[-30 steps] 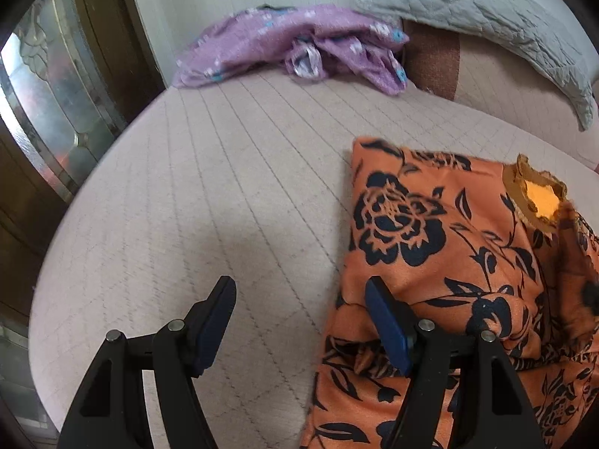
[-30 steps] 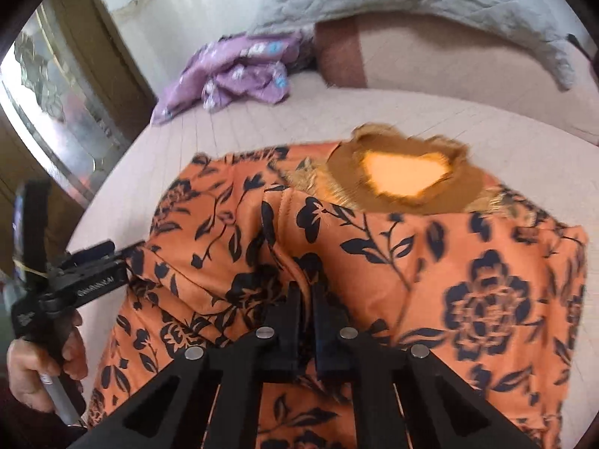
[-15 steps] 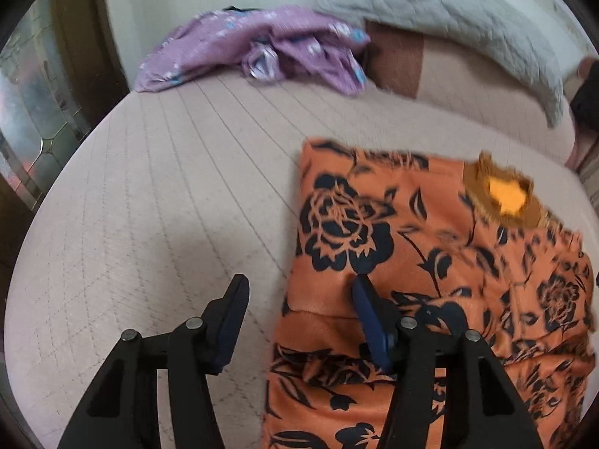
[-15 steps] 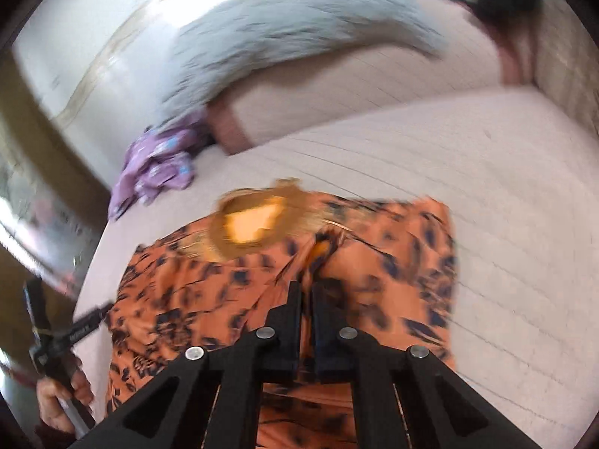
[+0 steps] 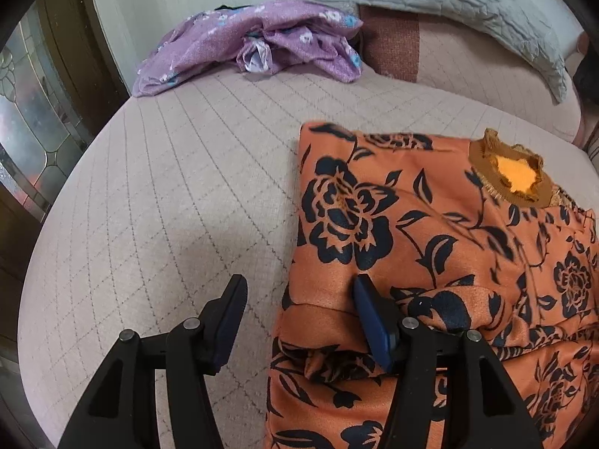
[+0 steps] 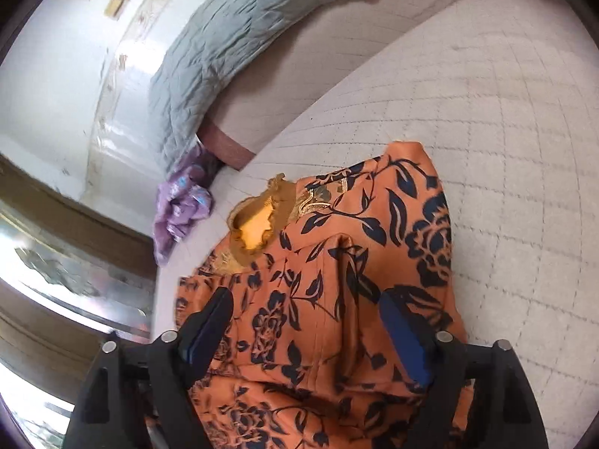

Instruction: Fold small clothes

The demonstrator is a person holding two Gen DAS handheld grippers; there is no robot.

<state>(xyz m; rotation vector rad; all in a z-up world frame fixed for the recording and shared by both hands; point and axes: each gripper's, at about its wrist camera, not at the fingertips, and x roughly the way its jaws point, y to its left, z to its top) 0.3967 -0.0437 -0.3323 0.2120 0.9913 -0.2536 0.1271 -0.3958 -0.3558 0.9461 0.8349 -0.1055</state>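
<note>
An orange garment with a dark floral print (image 5: 430,247) lies on the pink quilted bed, its sides folded in and its brown neckline (image 5: 511,174) at the far end. It also shows in the right wrist view (image 6: 337,299). My left gripper (image 5: 299,299) is open and empty, straddling the garment's left edge, with its right finger (image 5: 374,321) over the cloth. My right gripper (image 6: 307,314) is open and empty just above the garment's folded right part.
A crumpled purple floral garment (image 5: 258,45) lies at the far end of the bed (image 5: 168,194). A grey quilted pillow (image 5: 449,3) leans on the pink headboard cushion. A wooden door with leaded glass (image 5: 33,112) stands at the left.
My right gripper has opened and let go of the orange cloth it held, after carrying it over to the right. My left gripper stayed open at the left edge.
</note>
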